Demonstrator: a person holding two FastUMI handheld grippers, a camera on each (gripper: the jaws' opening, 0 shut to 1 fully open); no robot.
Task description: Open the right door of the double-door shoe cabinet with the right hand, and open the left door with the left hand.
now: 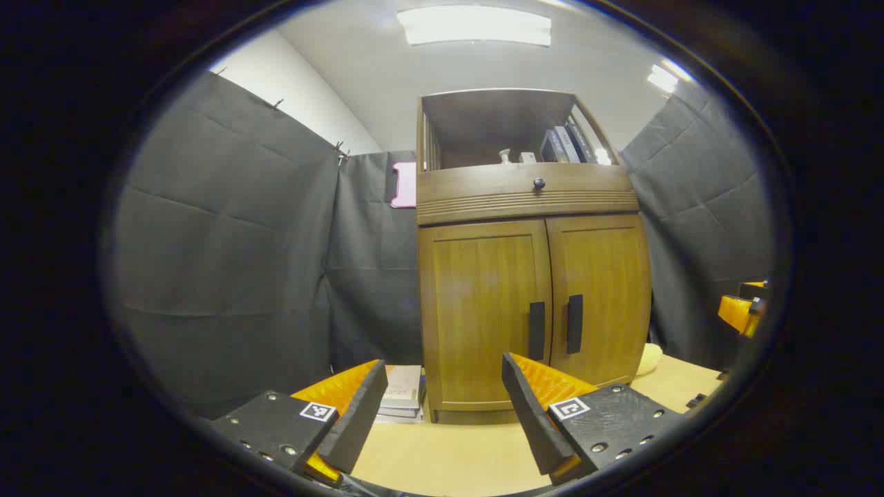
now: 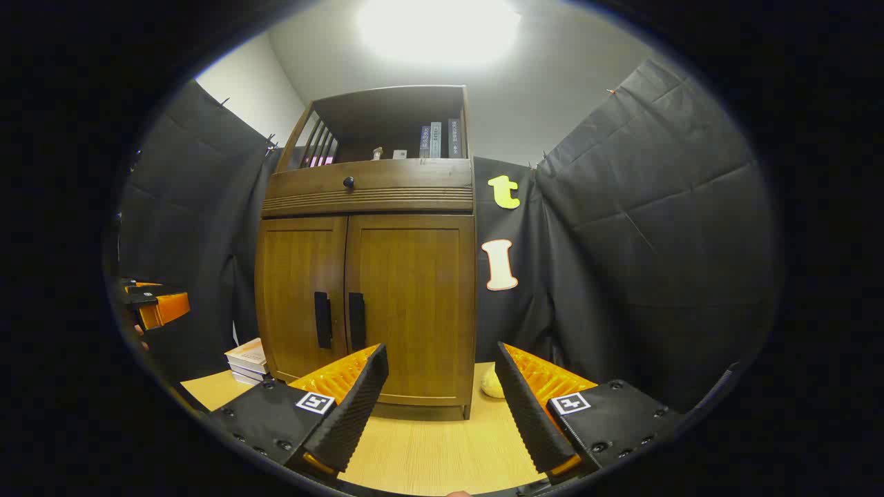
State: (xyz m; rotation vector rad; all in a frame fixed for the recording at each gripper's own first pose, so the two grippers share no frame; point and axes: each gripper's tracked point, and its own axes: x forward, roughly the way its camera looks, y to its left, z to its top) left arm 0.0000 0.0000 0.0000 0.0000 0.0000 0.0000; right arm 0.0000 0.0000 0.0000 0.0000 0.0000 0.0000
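Cabinet first: a brown wooden double-door shoe cabinet (image 1: 532, 276) stands at the far edge of the pale wooden table (image 1: 449, 455), backed by black cloth, with an open shelf and a knobbed drawer above. Both doors are closed. The left door (image 1: 483, 310) and right door (image 2: 411, 304) meet at the middle, each carrying a black vertical bar handle: the left handle (image 1: 536, 330) and the right handle (image 2: 356, 320), just beside one another. These doors look stiff and hinged at the outer sides, so they should swing rather than flex; the slim bars are the place to pinch, and they may be slick.

A stack of books (image 1: 402, 393) lies on the table by the cabinet's left side, and a small pale yellow object (image 2: 492, 383) by its right.

The left gripper (image 1: 445, 407) is spread wide and empty, well short of the cabinet. The right gripper (image 2: 442, 400) is likewise parted, holding nothing.

Book spines on the shelf are too small to read.
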